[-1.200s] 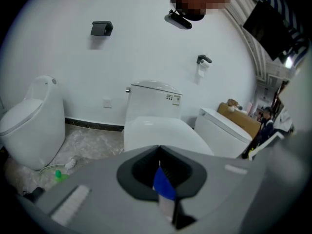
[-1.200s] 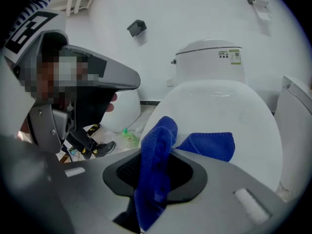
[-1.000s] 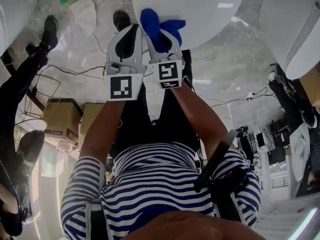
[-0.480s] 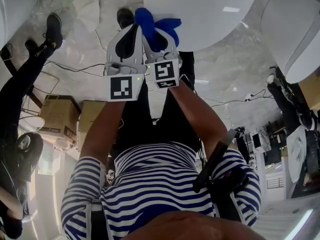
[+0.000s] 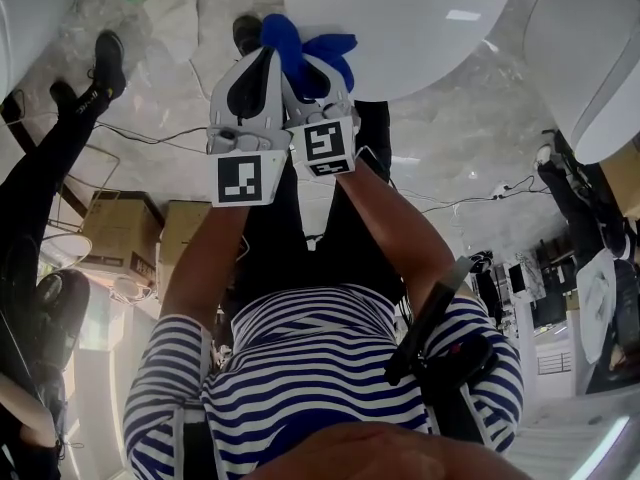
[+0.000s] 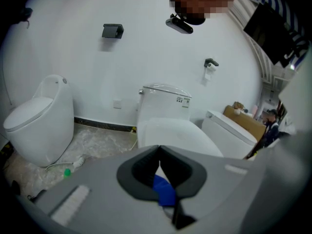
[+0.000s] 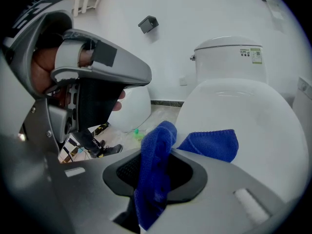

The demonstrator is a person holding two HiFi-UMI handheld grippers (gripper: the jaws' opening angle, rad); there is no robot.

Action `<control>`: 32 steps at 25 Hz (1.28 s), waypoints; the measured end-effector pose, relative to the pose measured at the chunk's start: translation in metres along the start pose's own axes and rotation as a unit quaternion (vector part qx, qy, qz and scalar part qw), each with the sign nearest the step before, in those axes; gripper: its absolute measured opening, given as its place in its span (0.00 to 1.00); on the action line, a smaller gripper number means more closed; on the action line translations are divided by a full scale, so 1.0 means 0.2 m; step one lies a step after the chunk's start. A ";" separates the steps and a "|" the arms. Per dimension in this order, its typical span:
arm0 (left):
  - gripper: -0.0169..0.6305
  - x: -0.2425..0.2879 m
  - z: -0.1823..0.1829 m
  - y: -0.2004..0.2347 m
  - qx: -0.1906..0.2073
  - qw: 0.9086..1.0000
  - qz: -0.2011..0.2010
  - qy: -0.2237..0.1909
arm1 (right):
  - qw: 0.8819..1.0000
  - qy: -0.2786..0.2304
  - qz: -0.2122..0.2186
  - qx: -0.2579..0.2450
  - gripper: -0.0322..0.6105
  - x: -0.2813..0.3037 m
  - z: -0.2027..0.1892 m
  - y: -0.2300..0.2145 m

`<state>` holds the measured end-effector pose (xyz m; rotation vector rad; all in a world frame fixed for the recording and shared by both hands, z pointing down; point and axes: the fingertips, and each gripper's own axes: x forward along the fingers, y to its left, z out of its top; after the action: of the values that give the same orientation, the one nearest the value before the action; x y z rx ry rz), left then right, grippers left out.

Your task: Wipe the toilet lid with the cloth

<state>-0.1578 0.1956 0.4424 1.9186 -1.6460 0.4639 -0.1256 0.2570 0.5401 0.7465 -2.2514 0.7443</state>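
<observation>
While right hand-held gripper (image 7: 158, 155) clamps cloth (image 7: 212, 144), toilet lid (image 7: 243, 111), illegible tank label (image 7: 251, 55)

overhead downward, gripper views share toilet lid (image 7: 243, 111)

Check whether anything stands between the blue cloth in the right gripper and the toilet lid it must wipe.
Nothing visible does. The right gripper is shut on the blue cloth, whose free corner seems to lie against the near edge of the toilet lid. The left gripper, jaws together, sits beside it on the left, outside that path.
</observation>
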 end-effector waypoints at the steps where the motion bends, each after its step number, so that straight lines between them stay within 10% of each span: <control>1: 0.03 0.00 0.00 0.01 0.001 1.000 0.002 -0.001 | 1.000 0.000 0.001 0.000 0.23 0.00 0.00 0.00; 21: 0.03 -0.16 1.05 -0.40 0.050 0.990 -0.018 -0.129 | 0.981 -0.167 -0.097 -0.011 0.23 -0.91 1.12 -0.45; 32: 0.03 0.02 1.00 -0.85 0.071 0.990 -0.068 -0.102 | 0.976 -0.143 -0.161 0.015 0.23 -1.30 0.84 -0.88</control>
<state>-0.0107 0.0838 0.2566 2.2316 -1.6314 0.3473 0.0913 0.1045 0.3012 1.2671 -2.2887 0.5407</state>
